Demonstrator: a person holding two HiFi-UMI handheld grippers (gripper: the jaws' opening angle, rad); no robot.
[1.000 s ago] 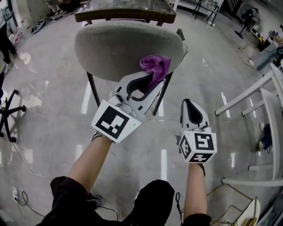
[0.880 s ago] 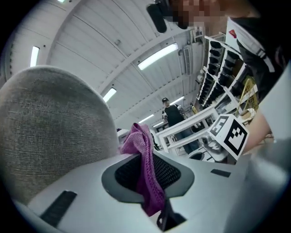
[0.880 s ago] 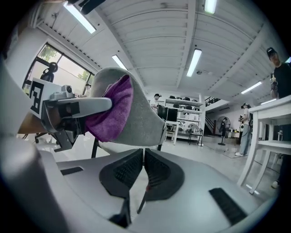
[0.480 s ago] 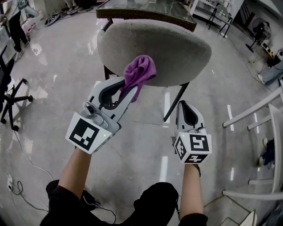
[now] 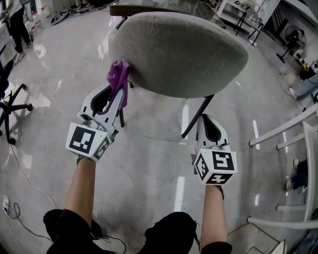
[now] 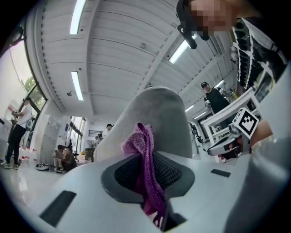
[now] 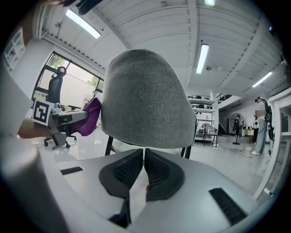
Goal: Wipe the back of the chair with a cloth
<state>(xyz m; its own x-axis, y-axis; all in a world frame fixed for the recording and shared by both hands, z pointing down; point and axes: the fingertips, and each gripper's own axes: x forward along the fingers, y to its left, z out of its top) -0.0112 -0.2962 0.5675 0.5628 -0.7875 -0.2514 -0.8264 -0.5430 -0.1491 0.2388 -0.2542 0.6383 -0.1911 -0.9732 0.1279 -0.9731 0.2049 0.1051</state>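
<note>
The grey upholstered chair back (image 5: 179, 52) fills the top of the head view; it also rises ahead in the left gripper view (image 6: 163, 123) and the right gripper view (image 7: 145, 100). My left gripper (image 5: 115, 94) is shut on a purple cloth (image 5: 119, 77), which presses against the chair back's left edge. The cloth (image 6: 144, 154) hangs between the jaws, and shows as a purple bunch (image 7: 90, 117) beside the chair. My right gripper (image 5: 211, 130) is shut with nothing in it, below the chair back's lower right edge and apart from it.
Black chair legs (image 5: 196, 116) run down to the glossy tiled floor (image 5: 149, 158). A glass-topped table (image 5: 164, 6) stands behind the chair. White frame furniture (image 5: 298, 149) is at the right, an office chair base (image 5: 12, 114) at the left. People stand far off (image 6: 213, 98).
My left gripper has carried the purple cloth leftward across the chair back, from its right part to its left edge. The right gripper has barely moved.
</note>
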